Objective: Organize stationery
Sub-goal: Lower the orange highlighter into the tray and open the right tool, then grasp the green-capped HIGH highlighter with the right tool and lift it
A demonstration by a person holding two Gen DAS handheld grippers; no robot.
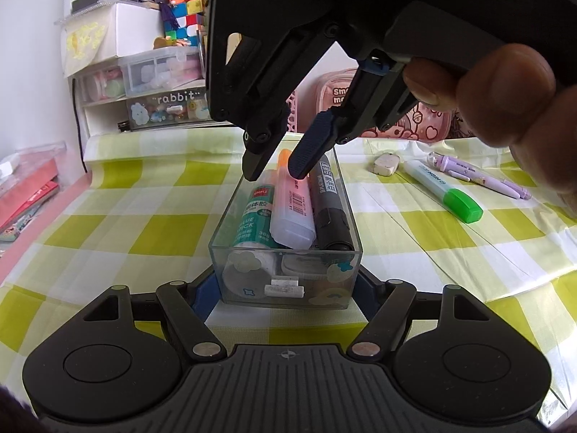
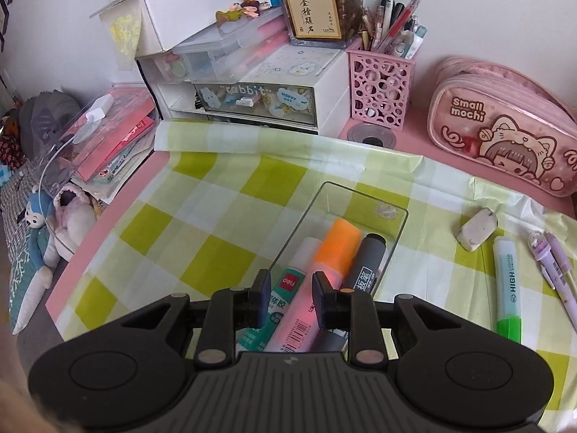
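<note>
A clear box stands on the green checked cloth. In it lie a glue stick, an orange highlighter and a black marker. My left gripper is shut on the box's near end, one pad on each side wall. My right gripper hovers just over the box's far half, jaws a little apart with nothing between them. In the right wrist view that gripper looks down on the glue stick, highlighter and marker. Right of the box lie an eraser, a green highlighter and a purple pen.
At the back stand a white drawer unit, a pink pen holder and a pink pencil case. Books are piled at the left edge. A person's fingers hold the right gripper.
</note>
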